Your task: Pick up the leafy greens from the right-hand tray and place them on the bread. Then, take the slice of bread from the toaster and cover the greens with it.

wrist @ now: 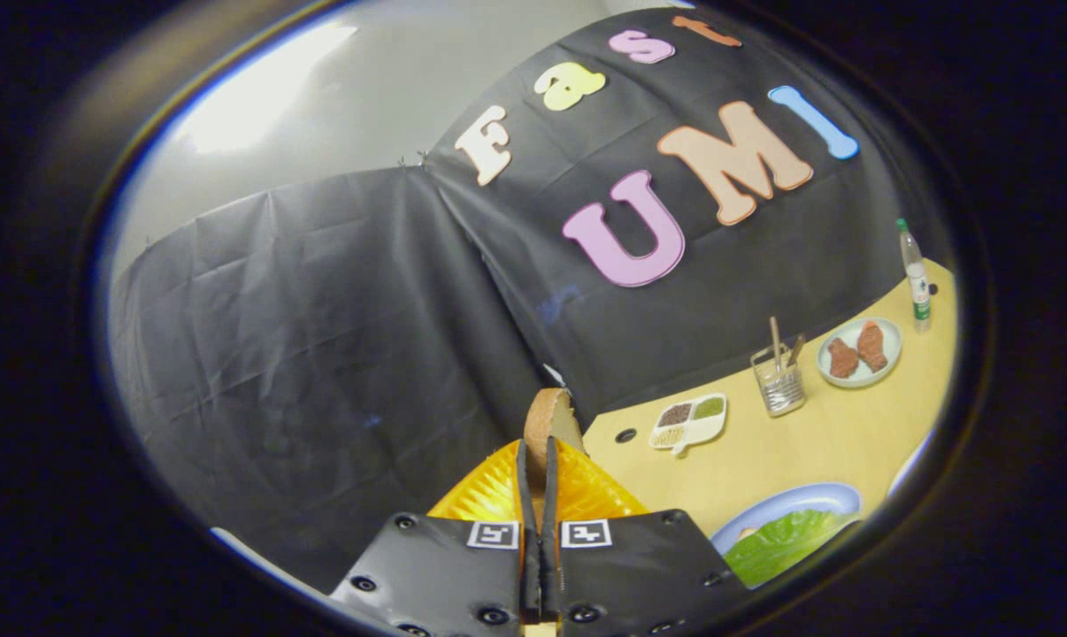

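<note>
The gripper (pixel 538 460) holds the bread slice (pixel 549 418) edge-on: both fingers (pixel 521 478) are pressed close together on it, and the brown crust of the slice stands out just past the fingertips, in front of the dark cloth wall. The slice is lifted in the air, above the wooden table (pixel 790 442). To the right of the fingers, low and near, there is a blue plate (pixel 786 504) with the greens (pixel 781 540) lying on it; a small piece of something paler shows under the leaf at its left edge, but I cannot tell if it is the other bread. Further away on the table, beyond the plate, a small white dish (pixel 691 420) with three compartments holds dark, green and pale fillings. Just to the right of it stands a clear cup (pixel 779 380) with sticks inside. Next comes a pale plate (pixel 859 352) with two brown pieces on it, and a bottle (pixel 914 274) stands near the wall behind it. Nothing is between the held slice and the blue plate.
</note>
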Demonstrator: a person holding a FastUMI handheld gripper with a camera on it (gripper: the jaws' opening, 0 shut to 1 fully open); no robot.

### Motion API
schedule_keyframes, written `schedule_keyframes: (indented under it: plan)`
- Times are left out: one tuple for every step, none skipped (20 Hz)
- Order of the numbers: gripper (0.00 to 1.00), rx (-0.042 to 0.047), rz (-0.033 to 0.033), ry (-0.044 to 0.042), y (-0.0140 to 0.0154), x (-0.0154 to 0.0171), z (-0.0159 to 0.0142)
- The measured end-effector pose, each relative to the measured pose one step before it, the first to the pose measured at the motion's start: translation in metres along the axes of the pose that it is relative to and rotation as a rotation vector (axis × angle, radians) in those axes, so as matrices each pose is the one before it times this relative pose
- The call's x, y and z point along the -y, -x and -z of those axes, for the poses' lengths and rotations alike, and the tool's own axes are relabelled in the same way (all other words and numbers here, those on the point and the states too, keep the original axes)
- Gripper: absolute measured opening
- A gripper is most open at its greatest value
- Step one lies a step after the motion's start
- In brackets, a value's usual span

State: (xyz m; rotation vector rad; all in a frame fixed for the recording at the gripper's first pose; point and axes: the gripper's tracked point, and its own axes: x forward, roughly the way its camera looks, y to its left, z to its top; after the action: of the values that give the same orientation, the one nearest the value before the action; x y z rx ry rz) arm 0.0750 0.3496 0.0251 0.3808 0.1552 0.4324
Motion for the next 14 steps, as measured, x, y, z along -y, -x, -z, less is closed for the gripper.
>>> schedule_keyframes:
  plan:
    - [0.04,0.01904,0.00158,-0.01556,0.00619,0.00548,-0.00896]
    - [0.04,0.01613,0.00195,-0.01668,0.00736,0.00595,-0.00689]
    - [0.04,0.01957,0.00738,-0.01220,0.00631,0.00743,-0.00829]
    - [0.04,0.01517,0.01412,-0.00470,0.00734,0.01056,-0.00667]
    - [0.04,0.01591,0.01112,-0.00738,0.00752,0.00898,-0.00560]
    - [0.04,0.01402,0.01010,-0.00568,0.00755,0.00811,-0.00347]
    - [0.04,0.01459,0.01119,-0.00989,0.00679,0.00931,-0.00349]
    - [0.04,0.01003,0.00430,-0.01786,0.00793,0.00755,-0.00196]
    - [0.04,0.00888,0.00679,-0.01941,0.00606,0.00862,-0.00089]
    - [0.04,0.00817,0.01191,-0.01811,0.00540,0.01139,-0.00085]
    - [0.04,0.00672,0.01472,-0.01643,0.00389,0.01189,0.00019]
    - [0.04,0.00176,0.02800,-0.01234,0.00218,0.01479,0.00288]
    - [0.04,-0.00615,0.02559,-0.01296,0.00073,0.01407,0.00498]
    - [0.04,-0.01443,0.02125,-0.01254,-0.00024,0.01145,0.00901]
